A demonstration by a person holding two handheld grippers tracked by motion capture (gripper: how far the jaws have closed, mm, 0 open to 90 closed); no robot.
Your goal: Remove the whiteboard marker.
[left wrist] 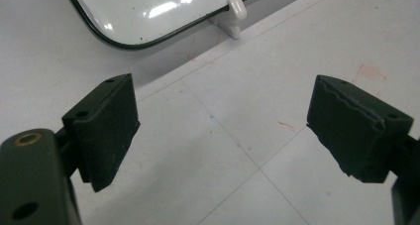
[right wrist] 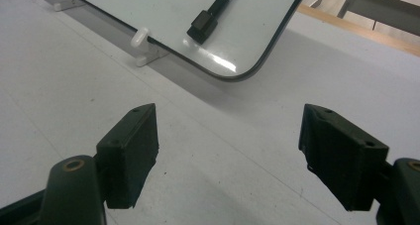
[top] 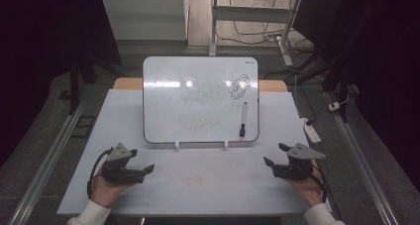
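**Both grippers wait open in front of the whiteboard**

A whiteboard stands tilted on two small white supports at the far middle of the white table. A black scribble is drawn in its upper right part. A marker with a black cap lies on the board near the right edge, under the scribble, with the cap pointing to the lower rim.

The left gripper is held by the person's left hand at the near left of the table. Its jaws are wide apart and there is nothing between them. The right gripper is held by the right hand at the near right, and its jaws are also spread with nothing between them. Both grippers are well apart from the board. In the right gripper view, the marker's cap is seen just above the board's lower corner.
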